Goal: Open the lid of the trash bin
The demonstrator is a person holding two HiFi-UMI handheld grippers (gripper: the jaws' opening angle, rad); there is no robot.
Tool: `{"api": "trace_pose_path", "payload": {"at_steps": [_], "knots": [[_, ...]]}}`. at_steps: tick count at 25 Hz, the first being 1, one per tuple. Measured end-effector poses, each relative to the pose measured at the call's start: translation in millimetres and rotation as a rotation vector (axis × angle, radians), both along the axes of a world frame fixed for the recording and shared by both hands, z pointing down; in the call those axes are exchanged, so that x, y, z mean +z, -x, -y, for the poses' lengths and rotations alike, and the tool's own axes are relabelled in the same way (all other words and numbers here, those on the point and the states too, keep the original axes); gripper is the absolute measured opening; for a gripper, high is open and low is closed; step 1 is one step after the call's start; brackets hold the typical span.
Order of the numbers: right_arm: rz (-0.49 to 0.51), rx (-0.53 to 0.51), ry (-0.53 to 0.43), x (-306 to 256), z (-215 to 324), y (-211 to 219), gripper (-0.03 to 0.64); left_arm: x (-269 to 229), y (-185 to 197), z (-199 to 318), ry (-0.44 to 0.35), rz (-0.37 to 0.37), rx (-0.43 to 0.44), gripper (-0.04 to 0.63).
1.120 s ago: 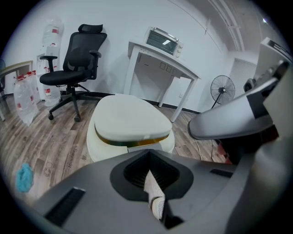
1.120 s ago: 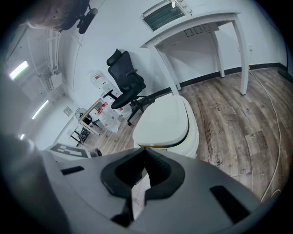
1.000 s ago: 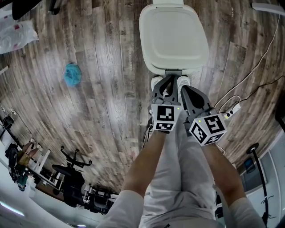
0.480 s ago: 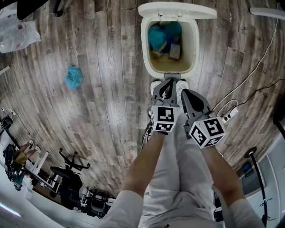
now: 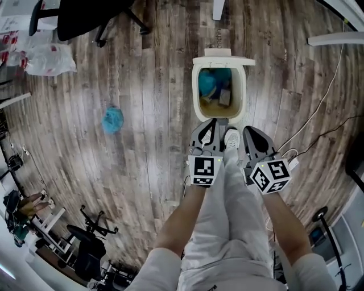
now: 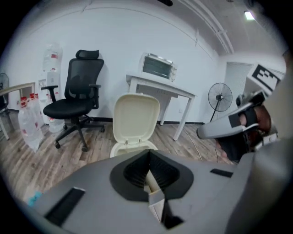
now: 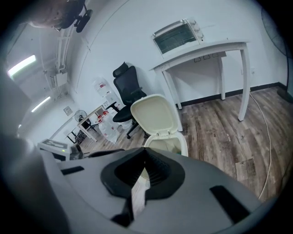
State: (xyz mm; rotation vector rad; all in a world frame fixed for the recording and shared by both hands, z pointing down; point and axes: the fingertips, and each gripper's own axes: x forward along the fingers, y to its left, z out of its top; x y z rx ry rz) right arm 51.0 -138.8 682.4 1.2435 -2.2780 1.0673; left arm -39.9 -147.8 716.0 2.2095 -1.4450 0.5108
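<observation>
The cream trash bin point(image 5: 195, 91) stands on the wood floor with its lid point(image 5: 223, 60) swung upright; blue rubbish and a small box lie inside. A white shoe point(image 5: 231, 138) rests at the bin's base. My left gripper point(image 5: 207, 135) and right gripper point(image 5: 252, 143) hang side by side just short of the bin, both shut and empty, touching nothing. In the left gripper view the raised lid point(image 6: 136, 119) stands ahead of the left gripper point(image 6: 149, 159). In the right gripper view the lid point(image 7: 154, 116) and the bin's rim point(image 7: 177, 145) show beyond the right gripper point(image 7: 145, 157).
A blue crumpled ball point(image 5: 112, 120) lies on the floor to the left. A black office chair point(image 5: 91, 17) and plastic bag point(image 5: 48, 57) sit at the far left. Cables point(image 5: 318, 111) and a power strip point(image 5: 292, 162) run on the right. A white table point(image 6: 160, 87) with a toaster oven stands behind the bin.
The bin's lid has gone from closed to fully upright, showing the rubbish inside. The bin now looks farther from my head; both grippers stay shut in much the same place.
</observation>
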Motion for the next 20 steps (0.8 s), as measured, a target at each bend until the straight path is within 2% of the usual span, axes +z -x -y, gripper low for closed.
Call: {"api": "trace_pose_path", "payload": {"at_steps": [6,8,13,20], "knots": [[0.029,0.045,-0.094,-97.8,30.2,-9.1,0.016,-138.5,34.8,23.3,-0.158,-0.034,-0.049,0.0],[0.039,0.053,-0.149,-139.0,43.6,-13.8,0.017,-186.2,49.5,29.0,-0.207,-0.059,-0.084,0.0],[0.026,0.046,-0.298,-243.1,61.9,-30.9,0.016,-295.2,83.0,31.0,-0.321,-0.068,-0.141,0.001],[0.03,0.099,-0.463,-387.6,64.3,-66.7,0.016,-437.4,110.9,29.3,-0.473,-0.09,-0.18,0.0]]}}
